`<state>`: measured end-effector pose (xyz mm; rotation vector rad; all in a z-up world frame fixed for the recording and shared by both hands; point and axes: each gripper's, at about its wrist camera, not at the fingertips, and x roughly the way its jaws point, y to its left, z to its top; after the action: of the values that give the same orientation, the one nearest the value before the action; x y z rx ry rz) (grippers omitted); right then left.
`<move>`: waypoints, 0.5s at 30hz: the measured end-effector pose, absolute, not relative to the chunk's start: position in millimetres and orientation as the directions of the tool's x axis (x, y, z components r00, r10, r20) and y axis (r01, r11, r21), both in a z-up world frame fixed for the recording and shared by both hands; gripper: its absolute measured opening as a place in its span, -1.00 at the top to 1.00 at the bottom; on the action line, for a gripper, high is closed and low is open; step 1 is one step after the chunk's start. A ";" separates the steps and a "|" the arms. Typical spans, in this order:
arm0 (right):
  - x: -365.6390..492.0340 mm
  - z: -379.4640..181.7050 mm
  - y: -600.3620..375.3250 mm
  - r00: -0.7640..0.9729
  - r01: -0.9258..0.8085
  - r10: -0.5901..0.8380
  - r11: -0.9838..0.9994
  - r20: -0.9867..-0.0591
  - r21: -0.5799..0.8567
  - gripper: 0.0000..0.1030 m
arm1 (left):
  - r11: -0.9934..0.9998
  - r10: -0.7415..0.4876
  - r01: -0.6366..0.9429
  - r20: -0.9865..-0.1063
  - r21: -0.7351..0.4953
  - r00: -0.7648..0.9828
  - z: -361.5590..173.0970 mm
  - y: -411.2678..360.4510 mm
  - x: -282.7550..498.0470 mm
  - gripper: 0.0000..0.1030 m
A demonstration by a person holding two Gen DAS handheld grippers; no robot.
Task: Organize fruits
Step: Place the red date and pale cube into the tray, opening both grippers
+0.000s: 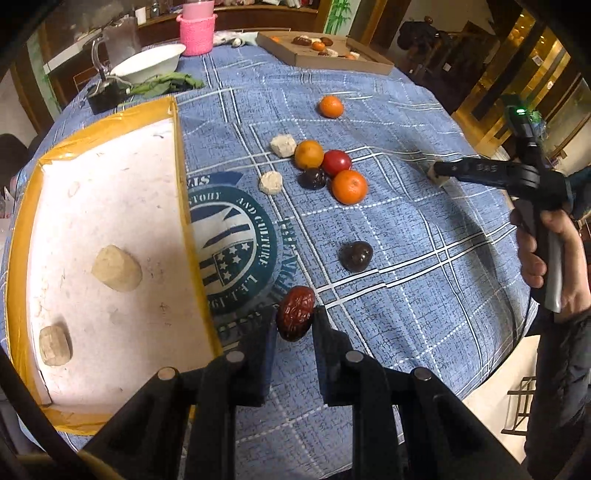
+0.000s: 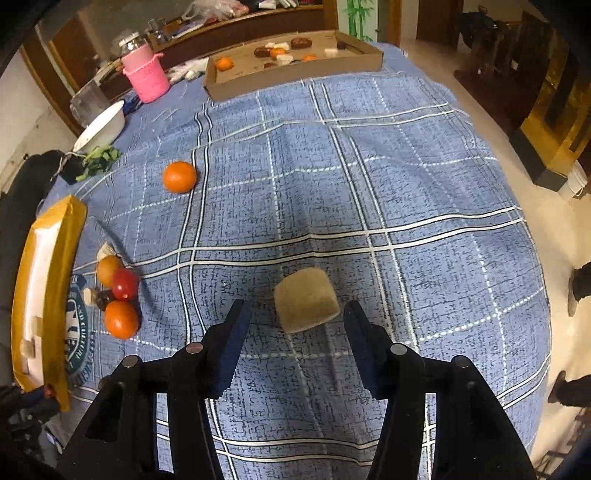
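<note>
Left fingers (image 1: 295, 321) clamp one red date (image 1: 295, 313); right fingers (image 2: 295, 317) stand apart around one beige block (image 2: 306, 299).

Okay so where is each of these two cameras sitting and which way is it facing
Left wrist: on the left claw, tilted down at the blue tablecloth beside the yellow-edged tray; its fingers clamp a red date, and the other hand shows at right.
Right wrist: on the right claw, tilted down at a tan block between its open fingers.
Shared: the fruit cluster, lone orange, pink basket and cardboard box.
</note>
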<state>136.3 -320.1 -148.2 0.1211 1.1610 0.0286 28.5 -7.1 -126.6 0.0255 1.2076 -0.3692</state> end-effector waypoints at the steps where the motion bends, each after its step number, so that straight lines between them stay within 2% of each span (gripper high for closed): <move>1: 139.7 -152.2 -321.0 0.388 0.048 0.069 0.994 -0.919 0.095 0.04 | 0.940 -0.264 0.293 -0.913 -0.172 0.310 -124.9 -6.2 28.4 0.58; 3: 141.5 -160.2 -323.6 0.376 0.057 0.067 0.994 -0.924 0.095 0.28 | 0.941 -0.275 0.281 -0.907 -0.187 0.318 -122.7 -1.1 30.7 0.58; 8: 120.2 -138.5 -306.0 0.434 0.045 0.108 0.989 -0.895 0.141 0.29 | 0.947 -0.301 0.215 -0.891 -0.238 0.340 -111.2 35.5 33.7 0.58; 15: 92.7 -79.6 -189.9 0.479 -0.260 0.327 0.939 -0.815 0.225 0.29 | 0.981 -0.183 0.026 -0.885 -0.191 0.427 -85.9 117.4 50.9 0.58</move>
<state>92.7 -189.9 -79.6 0.0736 1.0098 0.3587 50.9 117.4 -85.9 -0.1563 1.1230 -0.1313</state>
